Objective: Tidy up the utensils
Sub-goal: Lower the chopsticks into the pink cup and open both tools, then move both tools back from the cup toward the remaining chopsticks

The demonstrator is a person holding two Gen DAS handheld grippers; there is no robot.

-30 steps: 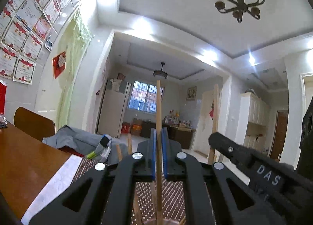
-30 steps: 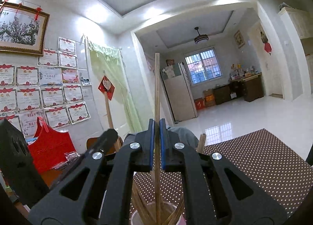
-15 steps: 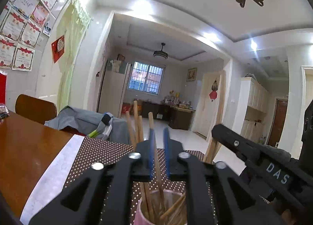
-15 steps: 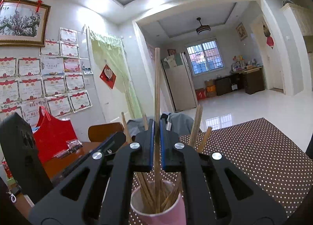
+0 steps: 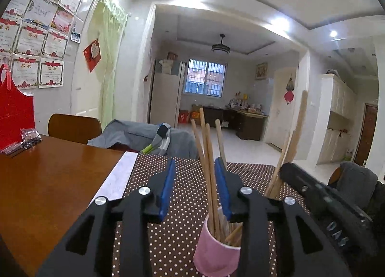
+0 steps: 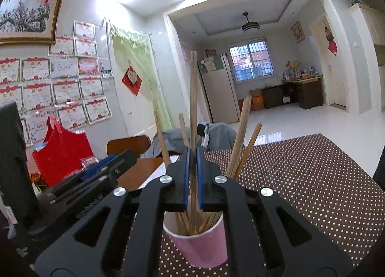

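Pink cup (image 5: pixel 216 250) on dotted mat (image 5: pixel 178 236), bottom half hidden behind black fingers. Sticks (image 5: pixel 208 168) standing in it. Left gripper (image 5: pixel 195 189) wide open, holding nothing, cup just past its right finger. Right gripper (image 6: pixel 192 176) pinched tight on one tall stick (image 6: pixel 193 108), low end down in the cup.

Cup (image 5: pixel 216 256) base, perhaps, behind tool (image 5: pixel 195 185).
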